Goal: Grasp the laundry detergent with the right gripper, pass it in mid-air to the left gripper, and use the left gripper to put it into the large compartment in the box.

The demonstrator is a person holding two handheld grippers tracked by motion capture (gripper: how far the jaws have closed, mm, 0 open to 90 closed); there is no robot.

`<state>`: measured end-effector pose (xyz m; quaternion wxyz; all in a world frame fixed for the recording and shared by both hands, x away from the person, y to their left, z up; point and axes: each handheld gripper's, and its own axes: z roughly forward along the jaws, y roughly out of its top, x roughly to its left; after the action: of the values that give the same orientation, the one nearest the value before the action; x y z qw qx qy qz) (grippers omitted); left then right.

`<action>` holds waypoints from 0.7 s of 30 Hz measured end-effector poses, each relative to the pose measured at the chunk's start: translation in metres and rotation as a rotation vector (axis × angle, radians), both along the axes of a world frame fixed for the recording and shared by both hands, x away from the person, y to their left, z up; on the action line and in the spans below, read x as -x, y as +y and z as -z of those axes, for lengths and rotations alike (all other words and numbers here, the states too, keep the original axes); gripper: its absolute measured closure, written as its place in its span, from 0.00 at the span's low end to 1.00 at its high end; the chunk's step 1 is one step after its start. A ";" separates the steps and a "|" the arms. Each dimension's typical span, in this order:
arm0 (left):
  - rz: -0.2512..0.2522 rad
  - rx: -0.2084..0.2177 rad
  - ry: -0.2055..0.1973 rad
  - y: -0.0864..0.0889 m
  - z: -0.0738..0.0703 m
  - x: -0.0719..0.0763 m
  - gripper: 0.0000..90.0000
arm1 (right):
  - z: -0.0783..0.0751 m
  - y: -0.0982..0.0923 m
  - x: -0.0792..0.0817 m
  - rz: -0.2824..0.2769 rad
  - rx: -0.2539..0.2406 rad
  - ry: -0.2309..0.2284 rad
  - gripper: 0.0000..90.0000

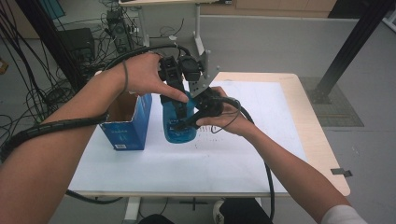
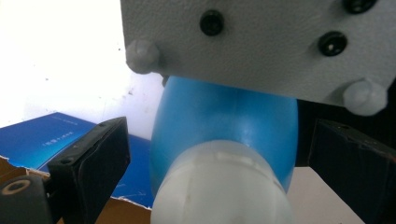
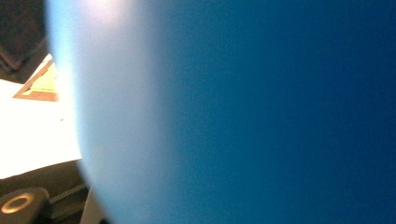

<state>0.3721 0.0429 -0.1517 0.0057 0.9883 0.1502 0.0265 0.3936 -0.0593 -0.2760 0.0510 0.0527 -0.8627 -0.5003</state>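
The blue bottle [image 1: 180, 122] is standing upright on the white sheet [image 1: 243, 154] covering the table [image 1: 322, 154], just to the right of the open blue box [image 1: 127, 126], near it but apparently not touching. The right gripper [image 1: 194, 120] is coming in from the side and clamping the bottle's body low down, its jaws narrowed onto it; in the right gripper view the blue wall [image 3: 243, 112] is sitting right against the lens. The left gripper [image 2: 219, 154] is hanging above, pointing down over the bottle's pale cap [image 2: 222, 186]; its jaws are standing wide on either side of the neck, apart from it and pressing on nothing. My reading: the bottle is being steadied for work on the cap, so bracing is done, while gripping and turning the cap remain; the cap is looking seated still. As for contents, the bottle is translucent blue, and I cannot tell whether any liquid is inside. The box is showing a brown cardboard interior with raised flaps, and nothing inside it is making itself visible from the high view.
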 end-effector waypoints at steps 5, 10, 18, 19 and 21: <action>-0.001 0.000 -0.002 0.000 0.000 0.000 0.07 | 0.000 0.000 0.000 -0.002 0.002 -0.002 0.49; 0.003 -0.009 0.000 -0.001 0.001 0.000 0.07 | 0.000 -0.001 0.001 -0.002 0.004 0.001 0.49; 0.012 -0.009 -0.001 -0.002 0.003 0.000 0.11 | -0.001 -0.001 0.001 -0.007 0.000 -0.005 0.49; 0.013 -0.010 0.000 -0.002 0.004 0.000 0.12 | -0.001 -0.001 0.001 -0.008 0.002 -0.003 0.49; 0.015 -0.016 0.003 -0.002 0.004 0.000 0.14 | -0.001 -0.002 0.002 -0.006 0.012 0.009 0.49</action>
<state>0.3723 0.0406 -0.1556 -0.0021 0.9894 0.1428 0.0261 0.3912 -0.0616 -0.2747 0.0567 0.0529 -0.8653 -0.4952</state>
